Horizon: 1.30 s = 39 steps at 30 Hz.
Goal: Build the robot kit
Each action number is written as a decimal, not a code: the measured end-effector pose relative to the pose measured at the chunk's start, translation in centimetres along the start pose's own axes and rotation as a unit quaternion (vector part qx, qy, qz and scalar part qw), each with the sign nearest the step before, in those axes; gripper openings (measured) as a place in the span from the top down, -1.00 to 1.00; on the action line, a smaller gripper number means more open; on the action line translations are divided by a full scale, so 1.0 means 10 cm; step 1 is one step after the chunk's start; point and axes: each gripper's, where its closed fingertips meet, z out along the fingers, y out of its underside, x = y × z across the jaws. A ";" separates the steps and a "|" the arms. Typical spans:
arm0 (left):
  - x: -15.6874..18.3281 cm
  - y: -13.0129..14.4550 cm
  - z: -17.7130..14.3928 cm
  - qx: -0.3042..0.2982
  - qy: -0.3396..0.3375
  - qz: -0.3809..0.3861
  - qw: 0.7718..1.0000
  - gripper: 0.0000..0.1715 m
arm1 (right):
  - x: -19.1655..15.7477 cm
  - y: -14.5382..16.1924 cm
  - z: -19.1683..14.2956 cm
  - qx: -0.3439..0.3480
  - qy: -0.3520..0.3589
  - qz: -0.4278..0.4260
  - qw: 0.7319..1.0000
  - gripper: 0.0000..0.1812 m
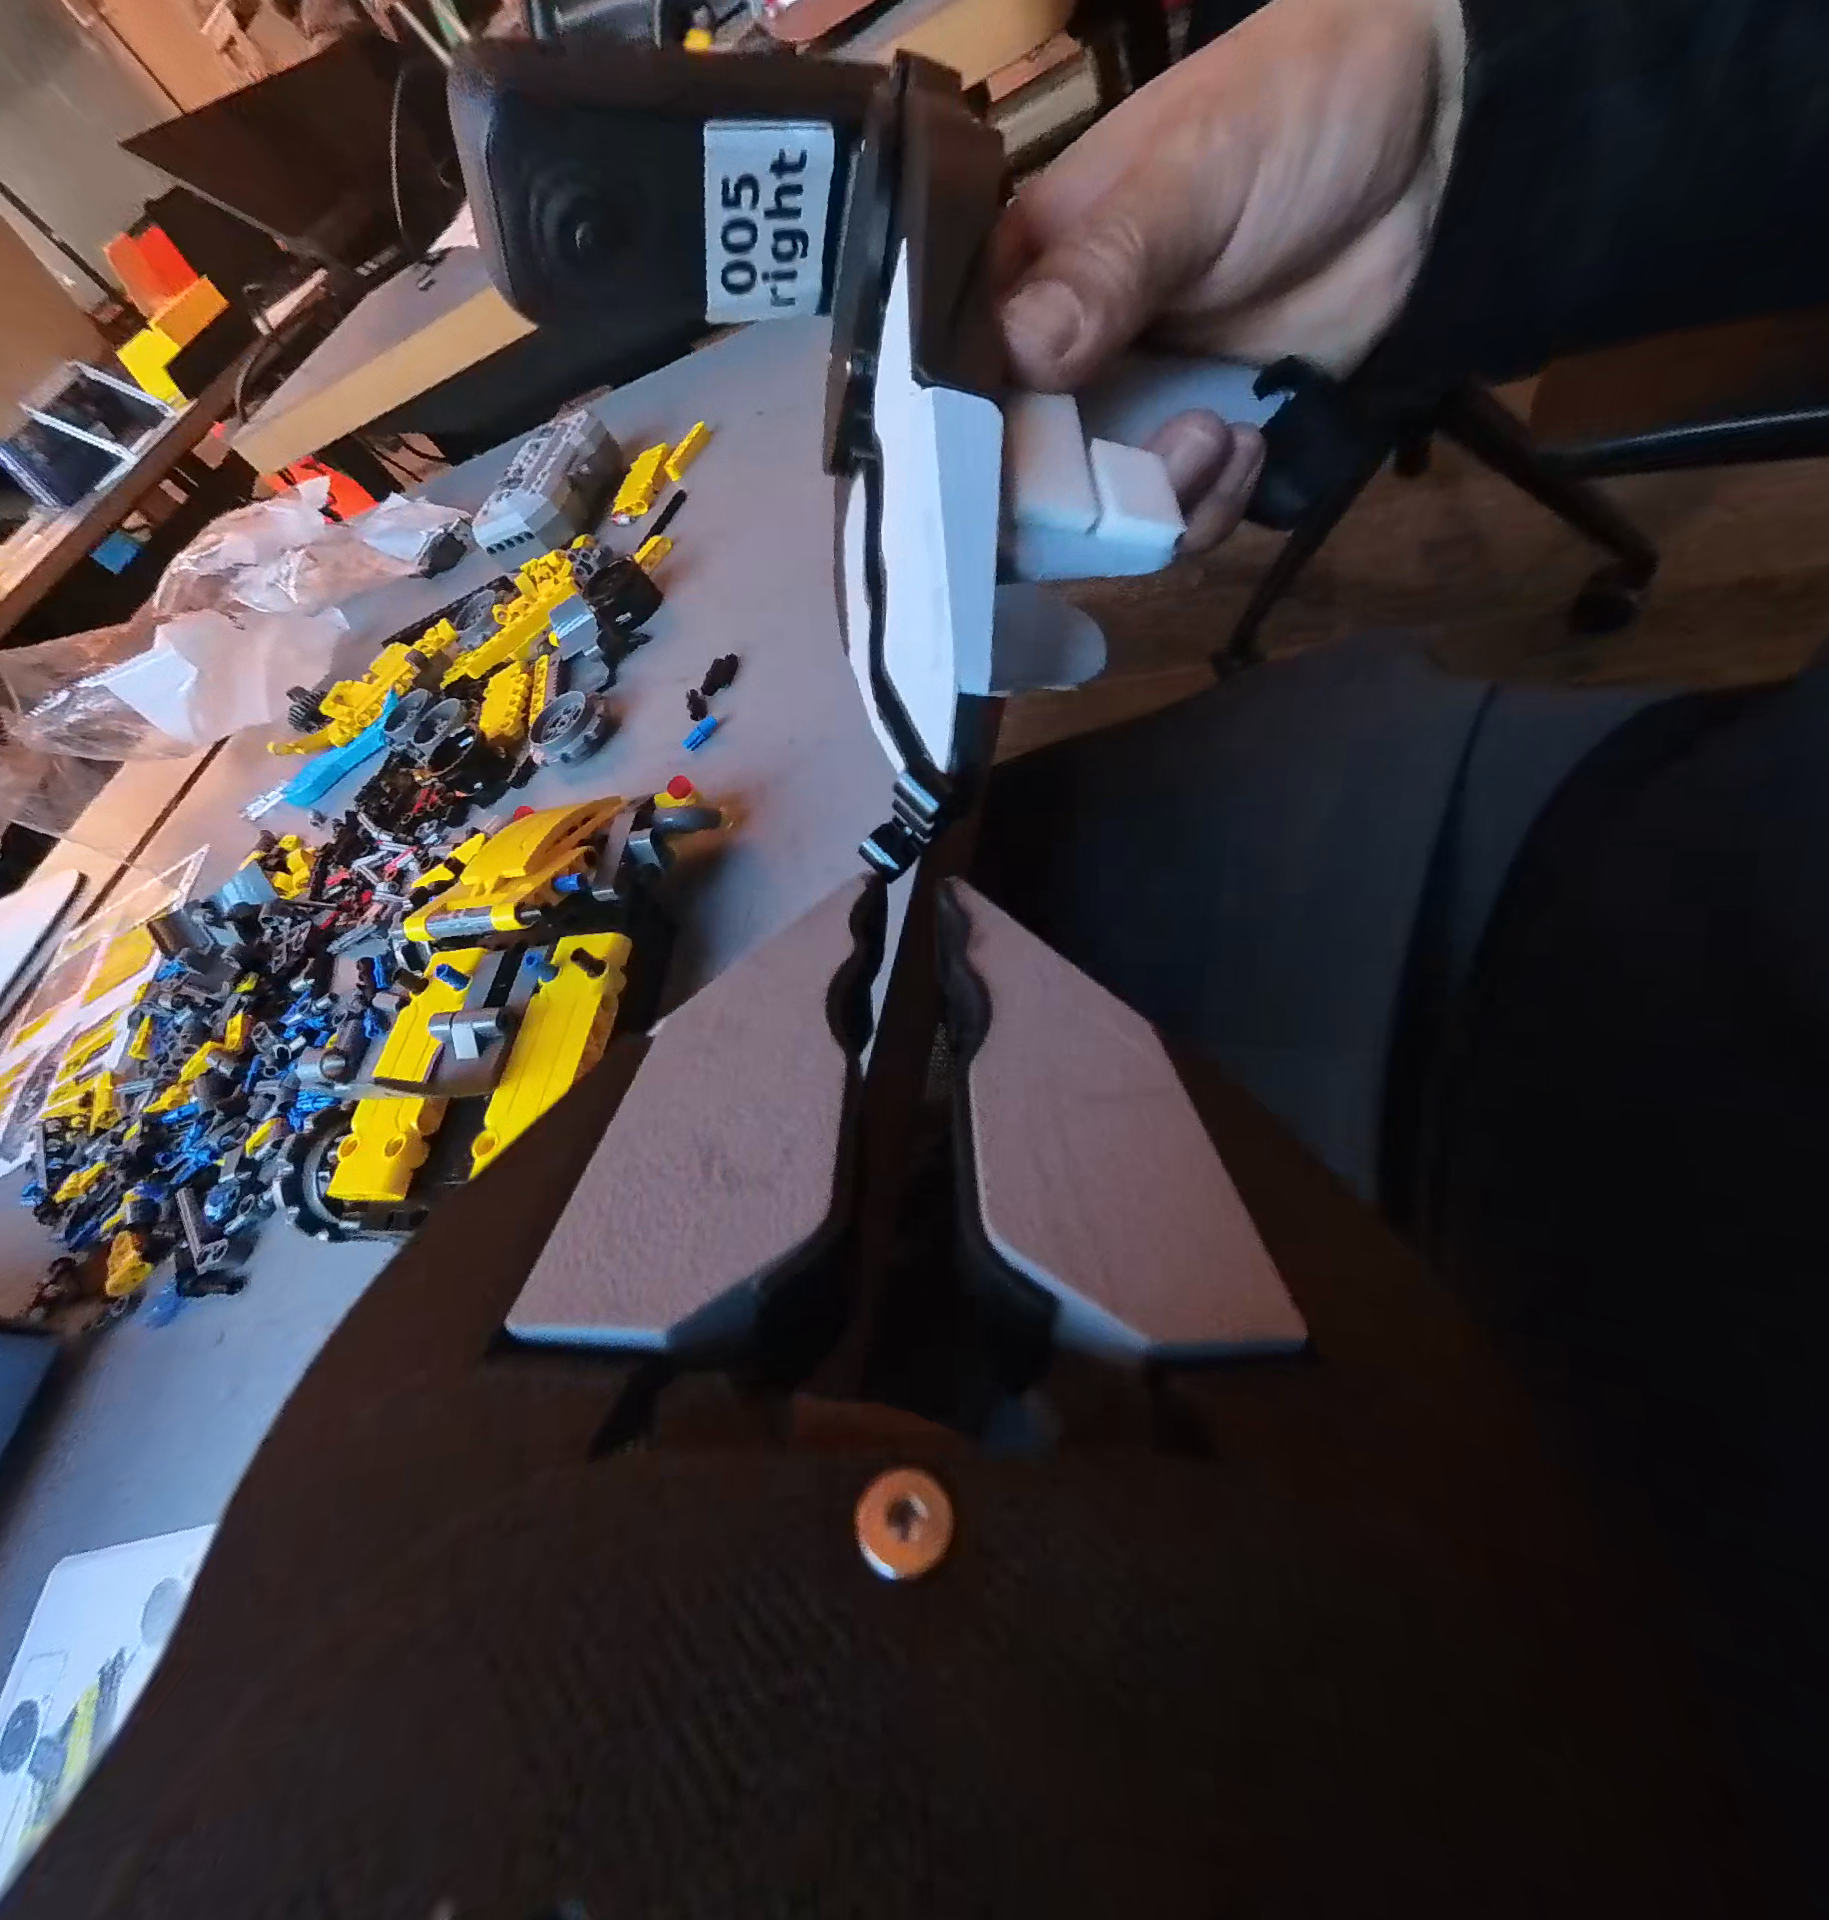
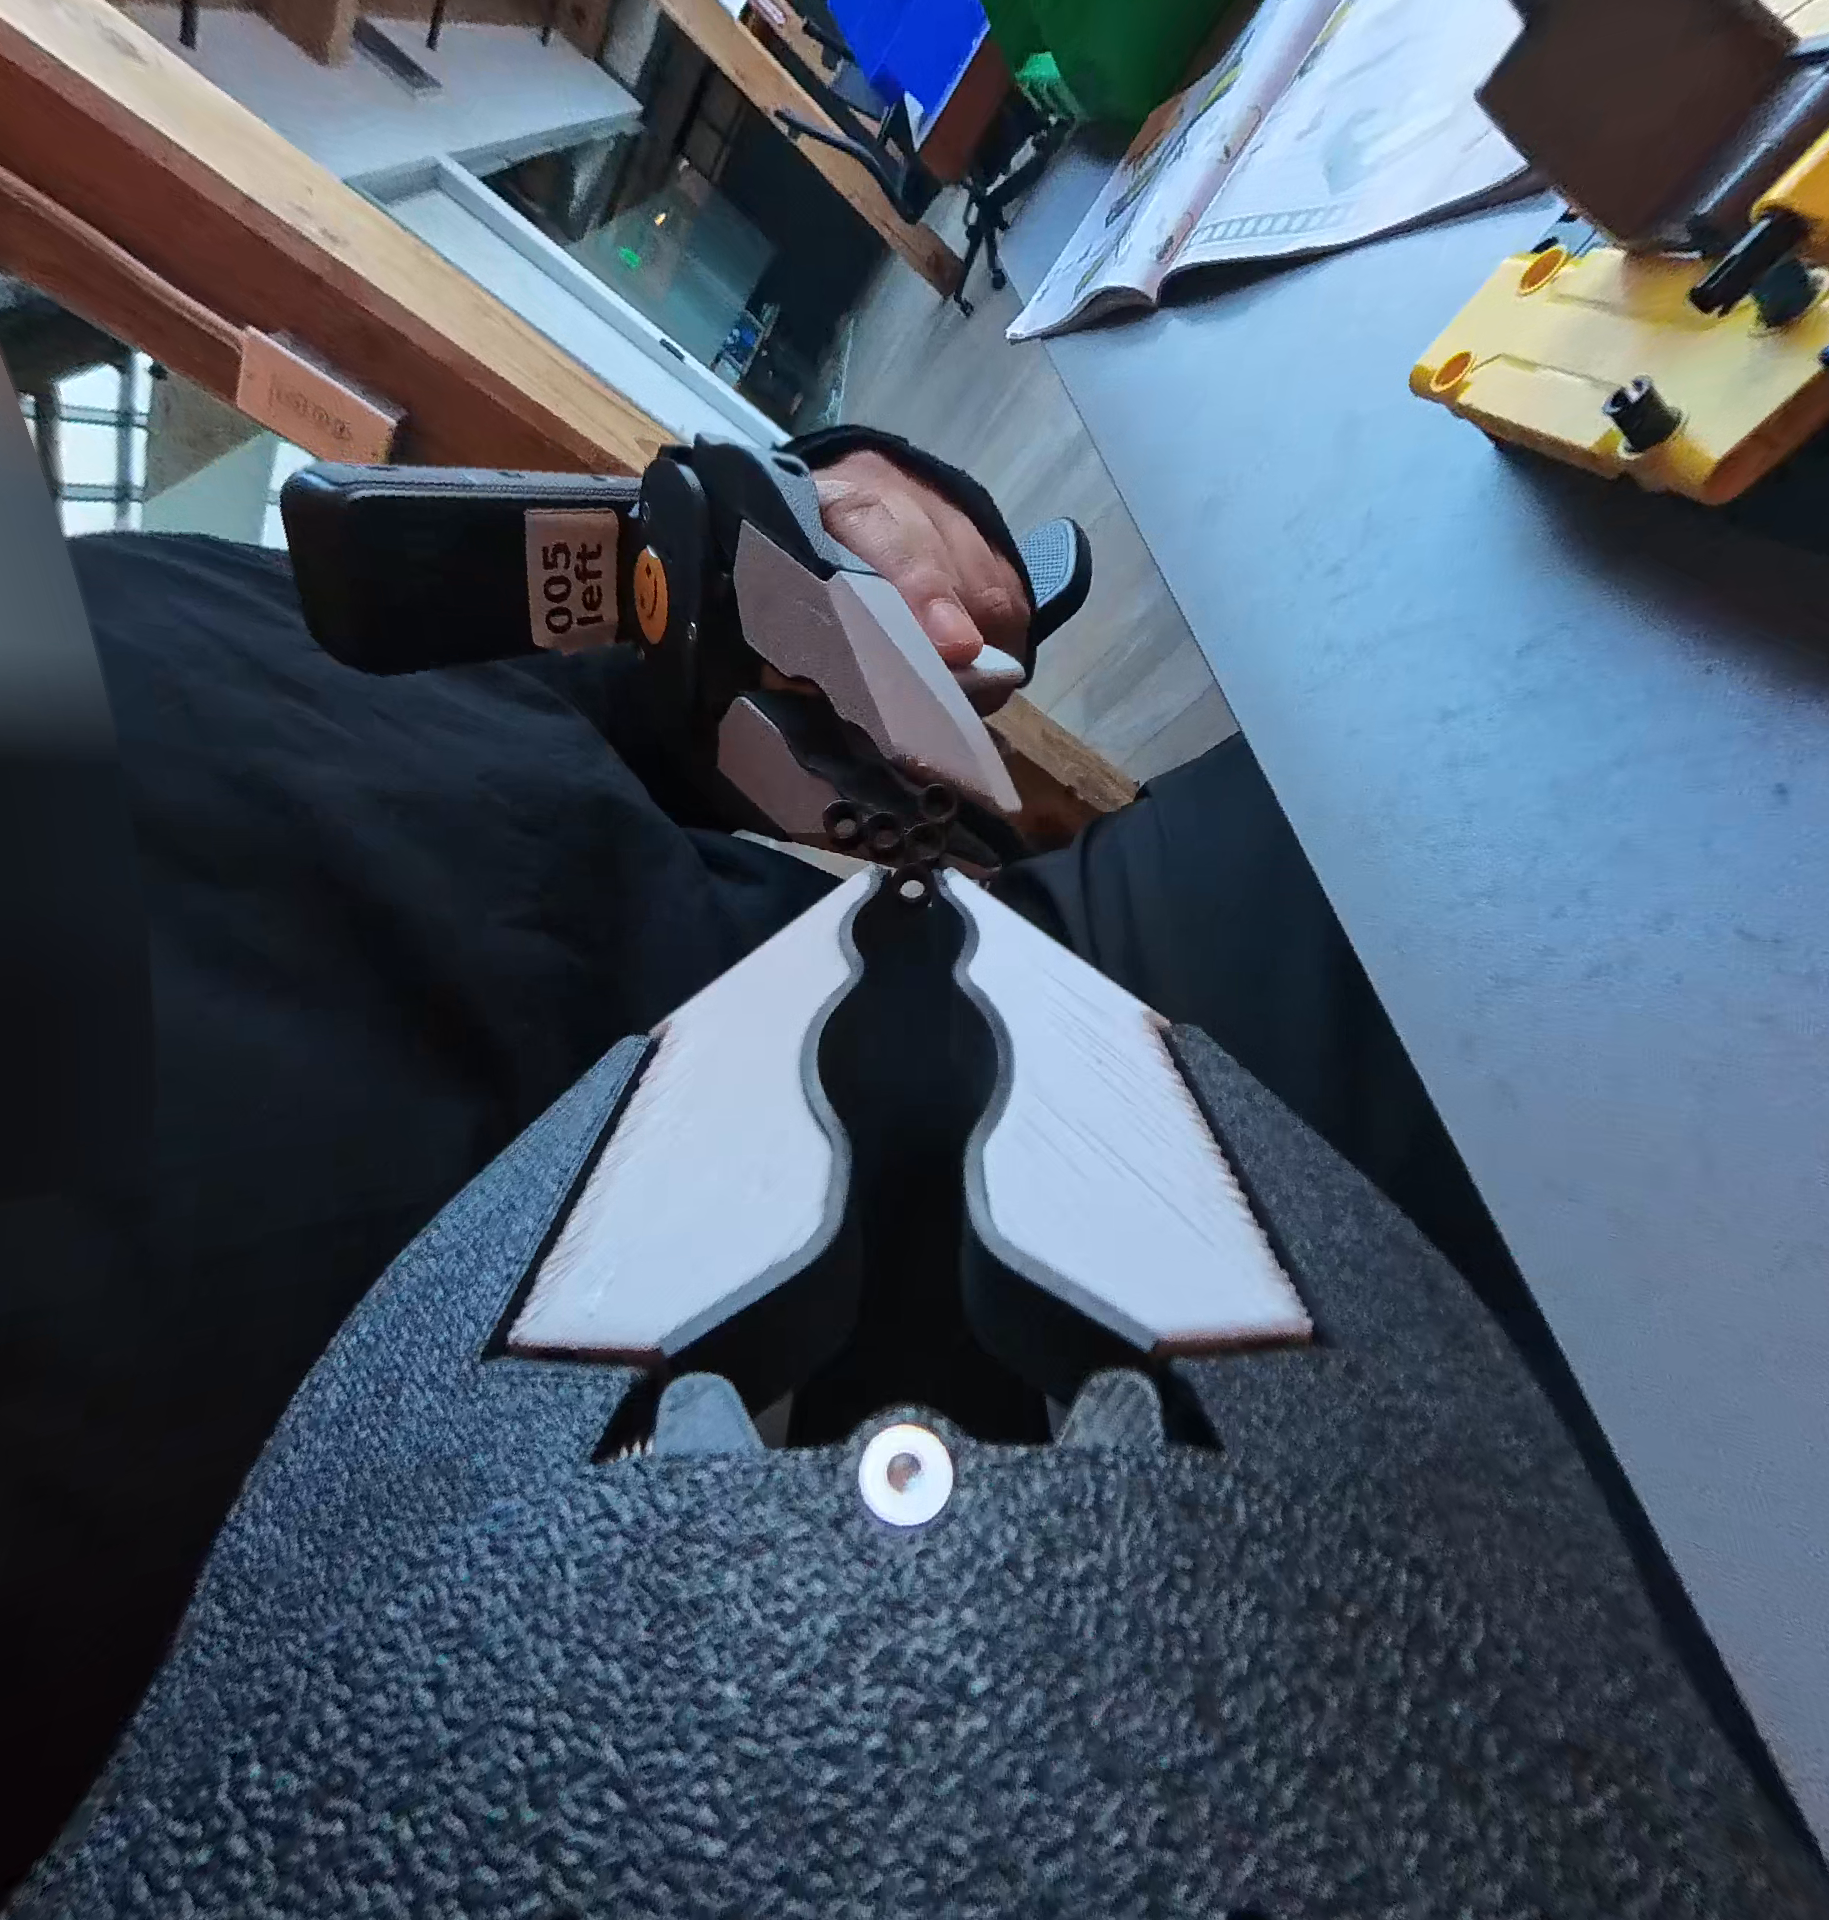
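Note:
My left gripper (image 1: 905, 899) and right gripper (image 2: 910, 883) meet tip to tip off the grey table's edge, above a person's dark clothing. The left gripper, also in the right wrist view (image 2: 941, 836), is shut on a small black beam with round holes (image 2: 884, 826). The right gripper, also in the left wrist view (image 1: 918, 795), is shut on a small black ridged connector (image 1: 902, 831), which shows as a piece with a hole (image 2: 911, 890). The two black pieces touch or nearly touch. A hand (image 1: 1232, 208) holds the right gripper's handle.
The grey table (image 1: 764, 520) carries a partly built yellow toy vehicle (image 1: 474, 1070), a heap of small yellow, blue and black parts (image 1: 214, 1091), another yellow assembly (image 1: 515, 644) and clear plastic bags (image 1: 235, 582). An open instruction booklet (image 2: 1253, 156) lies beyond a yellow assembly (image 2: 1637, 353). Less than 4 cm separates the two grippers' tips.

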 end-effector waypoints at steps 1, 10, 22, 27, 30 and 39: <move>-0.01 0.00 0.00 0.001 -0.002 -0.002 1.000 0.93 | 0.01 -0.01 0.00 0.000 0.000 0.003 1.000 0.92; -0.18 0.06 -0.02 0.018 -0.010 -0.027 0.999 0.95 | 0.09 -0.11 0.10 -0.013 -0.003 0.012 1.000 0.92; -0.29 0.18 -0.07 0.053 0.017 -0.119 0.991 0.84 | 0.19 -0.27 0.23 -0.010 -0.024 0.045 0.999 0.92; -0.30 0.21 -0.11 0.066 0.032 -0.148 0.986 0.83 | 0.20 -0.29 0.28 -0.015 -0.031 0.049 0.998 0.92; -0.31 0.21 -0.13 0.070 0.035 -0.150 0.986 0.84 | 0.21 -0.30 0.29 -0.016 -0.035 0.054 0.998 0.92; -0.37 0.26 -0.11 0.066 0.027 -0.168 0.983 0.99 | 0.26 -0.31 0.26 -0.014 -0.024 0.056 0.998 0.92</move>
